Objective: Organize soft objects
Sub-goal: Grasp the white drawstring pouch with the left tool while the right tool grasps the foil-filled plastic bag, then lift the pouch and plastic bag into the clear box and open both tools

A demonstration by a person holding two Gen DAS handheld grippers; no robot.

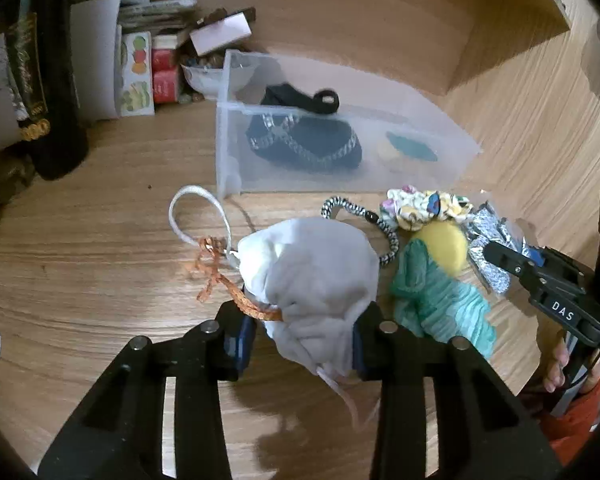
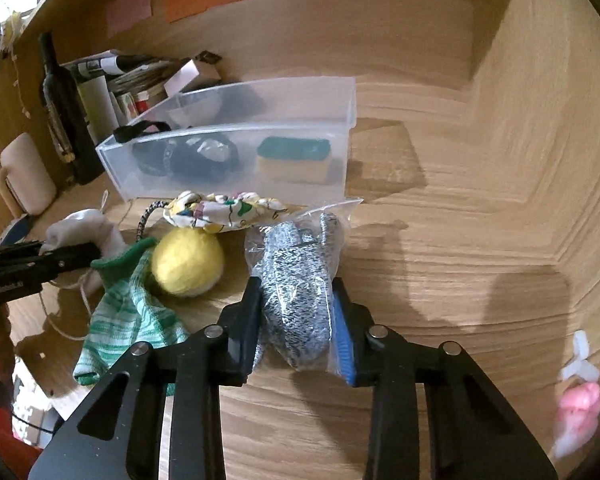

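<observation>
My left gripper [image 1: 304, 336] is shut on a white drawstring pouch [image 1: 312, 276] with an orange ribbon, held just above the wooden table. My right gripper [image 2: 298, 320] is shut on a clear bag of speckled grey-white socks [image 2: 296, 280]. Between them lie a yellow ball [image 2: 188, 262], a green striped sock [image 2: 128, 320], a patterned scrunchie [image 2: 224, 210] and a black-white cord [image 1: 360, 212]. A clear plastic bin [image 2: 236, 176] behind them holds a black chain-trimmed item [image 1: 304, 144] and a yellow-green sponge [image 2: 294, 158]. The right gripper shows in the left wrist view [image 1: 512, 260].
A dark bottle [image 2: 60, 96], papers and small boxes [image 1: 140, 72] stand at the back left by the wooden wall. A cream mug [image 2: 24, 176] is at the left. A pink and white item [image 2: 578, 404] lies at the right. Bare wooden tabletop [image 2: 460, 260] spreads right of the bin.
</observation>
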